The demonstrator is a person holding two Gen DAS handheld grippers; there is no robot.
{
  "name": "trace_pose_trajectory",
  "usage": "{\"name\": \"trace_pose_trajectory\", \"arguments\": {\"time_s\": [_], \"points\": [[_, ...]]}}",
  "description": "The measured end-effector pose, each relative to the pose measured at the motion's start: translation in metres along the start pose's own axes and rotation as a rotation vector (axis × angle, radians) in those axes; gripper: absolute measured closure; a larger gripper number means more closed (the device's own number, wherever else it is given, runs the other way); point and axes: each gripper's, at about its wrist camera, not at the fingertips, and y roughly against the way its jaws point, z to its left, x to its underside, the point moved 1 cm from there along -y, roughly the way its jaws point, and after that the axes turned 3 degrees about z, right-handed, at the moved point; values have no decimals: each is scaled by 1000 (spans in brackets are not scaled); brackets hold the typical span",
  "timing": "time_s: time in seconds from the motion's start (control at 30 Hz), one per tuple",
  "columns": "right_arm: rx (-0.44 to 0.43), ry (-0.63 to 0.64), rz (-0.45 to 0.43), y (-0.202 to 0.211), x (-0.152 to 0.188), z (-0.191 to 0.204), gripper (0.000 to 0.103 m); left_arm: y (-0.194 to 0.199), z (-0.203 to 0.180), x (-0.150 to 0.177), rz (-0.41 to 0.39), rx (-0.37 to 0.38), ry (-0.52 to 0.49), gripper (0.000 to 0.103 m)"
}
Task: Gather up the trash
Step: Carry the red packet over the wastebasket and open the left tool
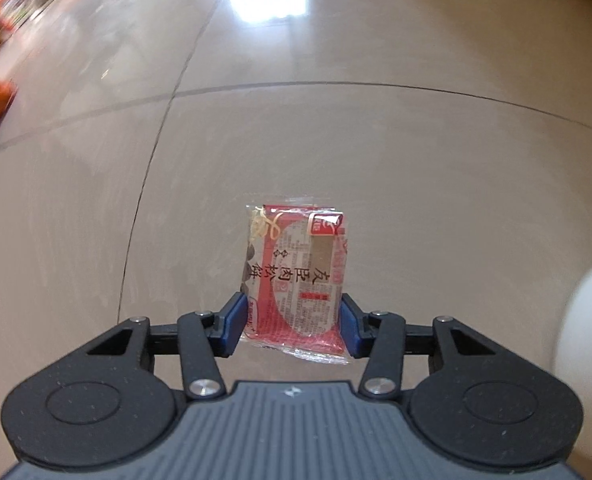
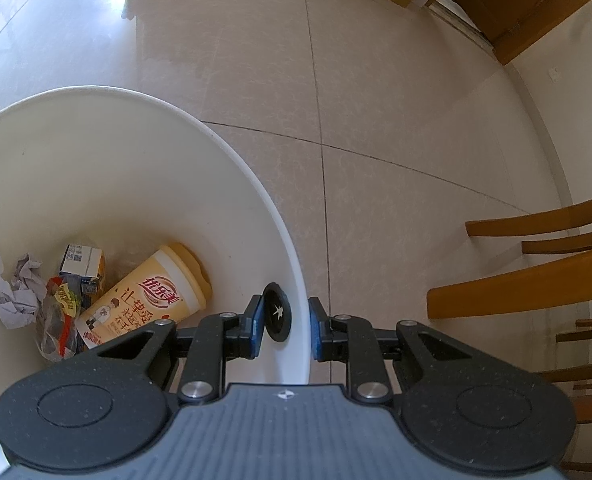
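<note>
The red snack wrapper (image 1: 296,280) sits between the blue pads of your left gripper (image 1: 292,326), pinched at its lower end only, with most of the packet sticking out beyond the fingers (image 1: 232,328) and hanging clear of the tiled floor (image 1: 415,152). That is a thin, slick film held by a narrow strip, so the likeliest slip is the wrapper sliding or twisting out if you swing the hand fast; the blur at the left edge of that view suggests the hand is in motion, though you cannot judge its speed from it. If the packet drops, it lands flat on smooth tile, where a flat film is awkward to pinch again. Your right gripper (image 2: 286,326) straddles the rim of the white trash bin (image 2: 216,140), one finger inside the wall beside a small black disc (image 2: 276,312), the other outside; whether the pads actually clamp the rim cannot be told from this view, and a loose hold would let the bin tip or swing as you bring the wrapper over. Inside lie a milk-tea cup (image 2: 148,292) on its side, crumpled paper (image 2: 14,288), a small carton (image 2: 82,260) and a clear plastic bag (image 2: 58,320), all low on the bottom, so there is plenty of room. The pale blurred shape at the right edge of the left view is probably the bin, so the drop is near; release only once the wrapper is well inside the rim, or it may catch the edge and flutter out. A wooden chair (image 2: 535,280) stands close on the bin's right, so watch your right elbow.
</note>
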Motion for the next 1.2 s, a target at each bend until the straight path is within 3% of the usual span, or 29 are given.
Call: {"name": "trace_pose_trajectory", "arguments": {"time_s": [0.27, 0.6, 0.87, 1.07, 1.17, 1.2], "points": [[-7, -19, 2, 0, 0, -2, 77, 60, -26, -1, -26, 94, -187, 56], [-6, -23, 2, 0, 0, -1, 77, 171, -56, 6, -107, 258, -400, 56], [-9, -30, 1, -1, 0, -1, 77, 256, -100, 12, -212, 384, -510, 56], [-10, -30, 0, 0, 0, -2, 77, 280, -136, 19, -220, 444, -579, 55], [-18, -35, 0, -1, 1, -3, 77, 282, -147, 14, -222, 463, -598, 46], [-23, -38, 0, -1, 1, -4, 77, 283, -150, 15, -218, 467, -605, 29]]}}
